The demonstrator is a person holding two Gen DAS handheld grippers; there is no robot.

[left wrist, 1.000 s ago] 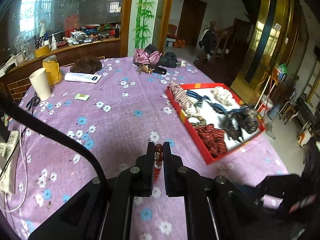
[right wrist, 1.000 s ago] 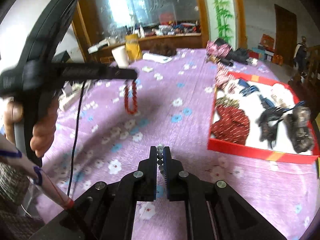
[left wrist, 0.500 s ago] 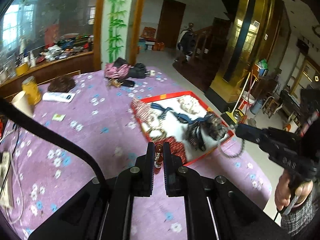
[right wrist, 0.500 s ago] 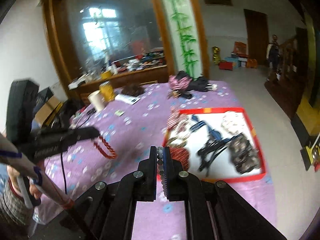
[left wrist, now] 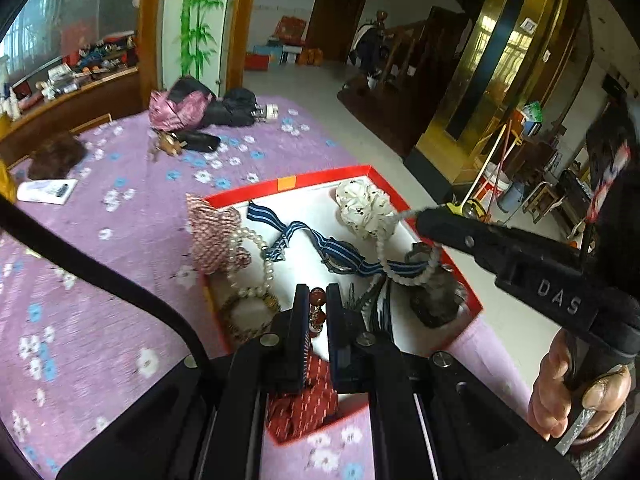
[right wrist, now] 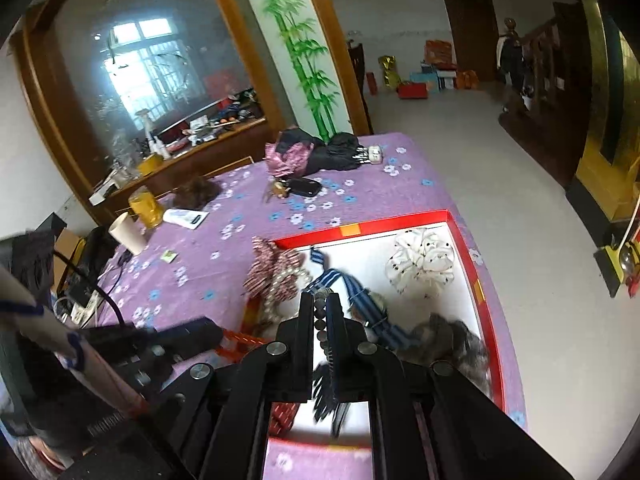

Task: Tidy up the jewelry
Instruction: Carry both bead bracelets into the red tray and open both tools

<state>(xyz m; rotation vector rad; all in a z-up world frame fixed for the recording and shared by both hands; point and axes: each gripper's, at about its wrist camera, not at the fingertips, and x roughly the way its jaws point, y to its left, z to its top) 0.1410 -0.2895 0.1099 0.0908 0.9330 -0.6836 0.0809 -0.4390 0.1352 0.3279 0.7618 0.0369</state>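
Observation:
A red tray (left wrist: 328, 172) with a white floor lies on the purple flowered table and holds jewelry and hair things. My left gripper (left wrist: 317, 300) is shut on a red bead bracelet (left wrist: 318, 296) above the tray's near left part. My right gripper (right wrist: 321, 304) is shut on a pale bead bracelet (right wrist: 320, 312), which hangs as a loop (left wrist: 404, 276) over the tray's right side in the left wrist view. The right gripper's body (left wrist: 500, 248) reaches in from the right there. The tray also shows in the right wrist view (right wrist: 360, 228).
In the tray lie a white scrunchie (left wrist: 360, 208), blue striped bands (left wrist: 304, 232), a pearl string (left wrist: 256, 256), a red-white cloth (left wrist: 212, 236) and a dark furry piece (left wrist: 436, 296). Umbrellas (left wrist: 200, 108), a cup (right wrist: 128, 232) and a yellow jar (right wrist: 146, 206) stand farther back.
Both grippers have moved over the tray with their bracelets, coming lower and closer to it. The pale bracelet now hangs above the tray's right side.

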